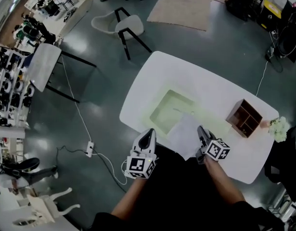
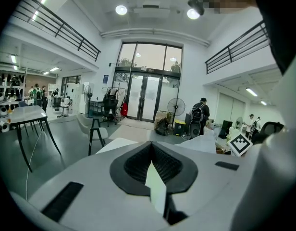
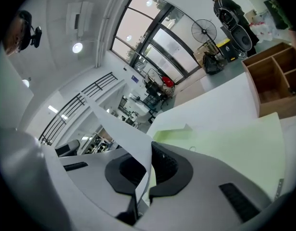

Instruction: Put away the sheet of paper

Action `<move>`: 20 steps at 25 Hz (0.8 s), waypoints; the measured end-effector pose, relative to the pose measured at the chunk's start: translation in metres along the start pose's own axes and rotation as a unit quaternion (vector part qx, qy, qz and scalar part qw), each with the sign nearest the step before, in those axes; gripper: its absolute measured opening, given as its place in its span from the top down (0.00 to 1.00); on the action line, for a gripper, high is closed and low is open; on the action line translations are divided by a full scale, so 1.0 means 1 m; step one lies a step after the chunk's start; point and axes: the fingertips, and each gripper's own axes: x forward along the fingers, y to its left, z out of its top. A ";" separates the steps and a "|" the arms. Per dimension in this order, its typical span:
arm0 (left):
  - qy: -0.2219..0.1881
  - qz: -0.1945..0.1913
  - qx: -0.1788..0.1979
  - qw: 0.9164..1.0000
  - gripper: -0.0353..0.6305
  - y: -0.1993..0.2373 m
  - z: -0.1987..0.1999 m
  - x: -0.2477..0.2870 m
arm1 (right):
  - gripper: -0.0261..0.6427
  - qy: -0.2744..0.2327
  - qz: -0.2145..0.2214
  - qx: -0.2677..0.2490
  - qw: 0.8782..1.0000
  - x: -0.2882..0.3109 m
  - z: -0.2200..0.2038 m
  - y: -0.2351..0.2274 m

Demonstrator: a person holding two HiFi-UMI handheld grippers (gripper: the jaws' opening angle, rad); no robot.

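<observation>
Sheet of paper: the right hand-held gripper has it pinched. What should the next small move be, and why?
Probably carry the sheet a little rightward, toward the wooden organizer. The right hand-held gripper is shut on the sheet's edge. The sheet lies over the green mat, not stored, and the organizer's open compartments stand apart from it near the table's right end.
</observation>
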 end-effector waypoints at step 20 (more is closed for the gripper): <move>0.080 -0.116 0.023 0.990 0.94 0.028 -0.024 0.081 | 0.96 0.035 -0.121 0.079 0.989 0.027 -0.061 -0.110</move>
